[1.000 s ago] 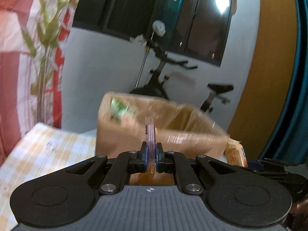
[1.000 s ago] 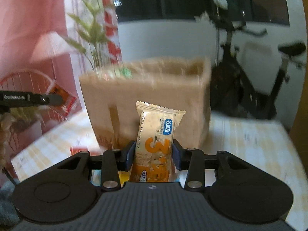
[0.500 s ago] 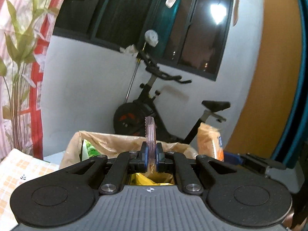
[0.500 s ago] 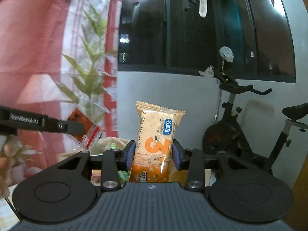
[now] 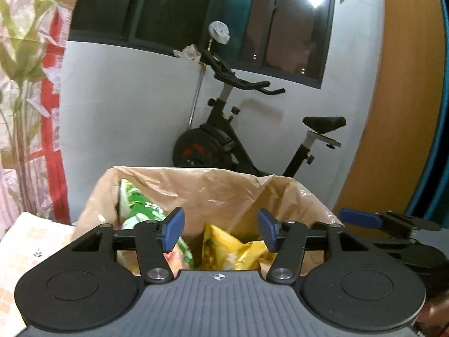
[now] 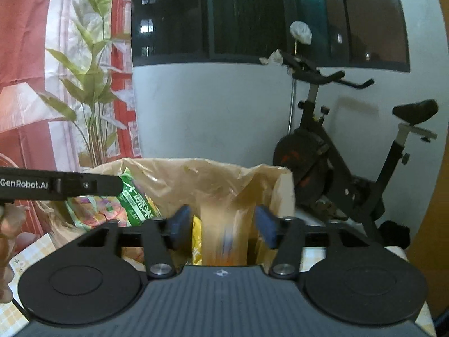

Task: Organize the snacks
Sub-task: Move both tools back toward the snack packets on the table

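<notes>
- Clearly, the work is at a drop: both grippers hang over the mouth of the brown paper bag [image 5: 213, 191], and both sets of jaws have just been opening.
- Between the spread blue pads of the right gripper [image 6: 223, 226] a snack bar [image 6: 224, 233] shows as a tan and orange blur, clear of both pads, apparently falling into the bag.
- Nothing sits between the pads of the left gripper [image 5: 221, 230], which stand apart; whatever it carried I cannot make out as a separate thing inside the bag.
- Already in the bag are a green packet [image 5: 140, 210] leaning at its left wall and a yellow packet [image 5: 233, 248] lower down towards the middle, so at least 2 snacks are stowed and the bar looks to be joining them.
- What is left I cannot judge well: the table around the bag is mostly hidden, so any snacks waiting there are out of sight.
- Materials: the bag is creased kraft paper with a soft, uneven rim and what looks like a thin glossy liner; it stands open and rather slack.
- The packets are crinkly film, the yellow one shiny like foil, the green one printed and flat.
- A pale checked tablecloth [image 5: 31, 241] covers the table at the bag's left side; it looks smooth and thin.
</notes>
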### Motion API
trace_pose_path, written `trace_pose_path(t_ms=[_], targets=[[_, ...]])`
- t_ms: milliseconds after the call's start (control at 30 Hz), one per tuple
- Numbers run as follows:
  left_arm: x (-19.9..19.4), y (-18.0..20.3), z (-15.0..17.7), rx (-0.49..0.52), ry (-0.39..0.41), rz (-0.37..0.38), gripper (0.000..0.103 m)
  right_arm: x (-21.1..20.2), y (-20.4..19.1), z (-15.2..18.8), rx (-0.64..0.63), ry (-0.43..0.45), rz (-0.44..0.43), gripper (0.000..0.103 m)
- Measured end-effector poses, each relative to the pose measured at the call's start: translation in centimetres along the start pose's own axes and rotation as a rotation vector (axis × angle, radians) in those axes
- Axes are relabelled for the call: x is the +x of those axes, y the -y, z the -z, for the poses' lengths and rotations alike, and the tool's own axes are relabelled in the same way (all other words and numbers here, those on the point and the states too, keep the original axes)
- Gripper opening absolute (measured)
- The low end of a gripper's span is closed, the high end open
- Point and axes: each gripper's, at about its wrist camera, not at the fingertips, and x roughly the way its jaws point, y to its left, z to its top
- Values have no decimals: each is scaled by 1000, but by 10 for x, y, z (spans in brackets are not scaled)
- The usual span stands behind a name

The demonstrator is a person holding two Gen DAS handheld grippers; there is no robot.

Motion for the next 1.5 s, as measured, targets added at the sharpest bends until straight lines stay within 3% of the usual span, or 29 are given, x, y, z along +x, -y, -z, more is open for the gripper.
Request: trace_pose_path(t_ms=[367, 700, 1133, 1500], targets=[[-57, -34, 3, 0, 21, -56, 62, -43, 0, 21, -9, 23, -22, 68], [-105, -62, 28, -25, 25, -144, 63, -77, 8, 48, 14, 16, -3, 68], [-115, -85, 68, -129, -47, -226, 62, -89, 22, 84, 74, -55, 39, 68], [-111, -88, 90, -121, -105, -272, 62, -80, 27, 113, 95, -147, 50, 68]])
